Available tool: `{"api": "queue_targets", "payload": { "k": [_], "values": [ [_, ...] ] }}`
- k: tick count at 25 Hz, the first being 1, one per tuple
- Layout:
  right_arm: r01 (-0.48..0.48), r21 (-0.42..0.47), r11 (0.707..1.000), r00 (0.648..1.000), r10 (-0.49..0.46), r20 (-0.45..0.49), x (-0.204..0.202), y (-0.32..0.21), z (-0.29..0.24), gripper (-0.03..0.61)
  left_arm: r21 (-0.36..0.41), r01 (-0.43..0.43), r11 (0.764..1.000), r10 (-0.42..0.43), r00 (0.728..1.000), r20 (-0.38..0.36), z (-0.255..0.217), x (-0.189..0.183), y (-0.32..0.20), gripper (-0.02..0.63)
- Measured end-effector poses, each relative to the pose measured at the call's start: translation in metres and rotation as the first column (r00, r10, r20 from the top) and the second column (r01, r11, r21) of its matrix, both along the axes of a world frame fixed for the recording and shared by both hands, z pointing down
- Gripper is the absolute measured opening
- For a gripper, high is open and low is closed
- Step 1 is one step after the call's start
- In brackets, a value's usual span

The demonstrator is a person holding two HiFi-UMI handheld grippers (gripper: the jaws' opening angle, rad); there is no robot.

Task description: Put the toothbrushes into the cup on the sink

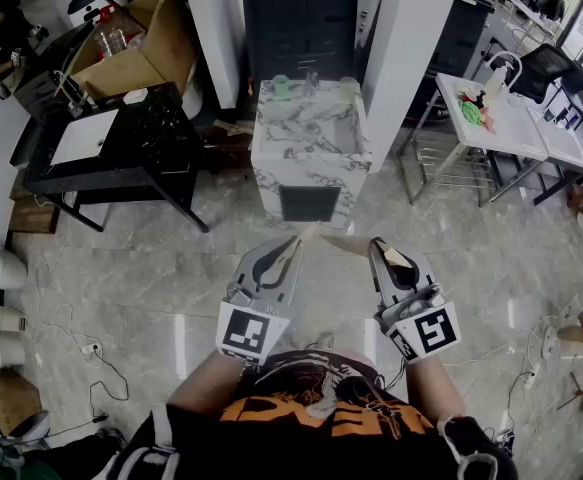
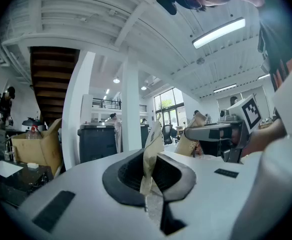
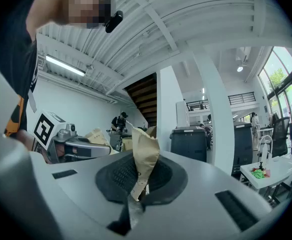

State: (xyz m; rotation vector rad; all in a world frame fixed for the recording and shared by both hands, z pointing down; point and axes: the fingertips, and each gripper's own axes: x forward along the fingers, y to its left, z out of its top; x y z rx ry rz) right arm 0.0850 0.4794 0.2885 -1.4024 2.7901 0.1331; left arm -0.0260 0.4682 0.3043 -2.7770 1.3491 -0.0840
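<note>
Tan paper wrapping [image 2: 151, 154], presumably a toothbrush's, is pinched in both left gripper [image 1: 285, 250] and right gripper [image 1: 391, 256], lower centre. Risk: thin paper tears or slips, well short of green cup [image 1: 281, 86] on marble sink [image 1: 306, 138], upper centre.

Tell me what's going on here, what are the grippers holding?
A person stands back from the marble sink, both grippers raised in front. The left gripper and the right gripper are each shut on tan paper wrapping, which looks like one piece stretched between them. A green cup stands at the back of the sink.
</note>
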Motion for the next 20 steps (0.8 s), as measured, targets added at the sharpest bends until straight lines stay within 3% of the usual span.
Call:
{"api": "queue_targets", "payload": {
  "k": [15, 20],
  "values": [
    [0.01, 0.037, 0.999, 0.999, -0.011, 0.031, 0.05, 0.005, -0.006, 0.02, 0.016, 0.011, 1.0, -0.012, 1.0, 0.025, -0.003, 0.049, 0.004, 0.038],
    [0.027, 0.048, 0.998, 0.999, -0.029, 0.034, 0.068, 0.008, -0.004, 0.02, 0.025, 0.053, 0.998, -0.053, 0.999, 0.01, -0.008, 0.061, 0.006, 0.038]
  ]
}}
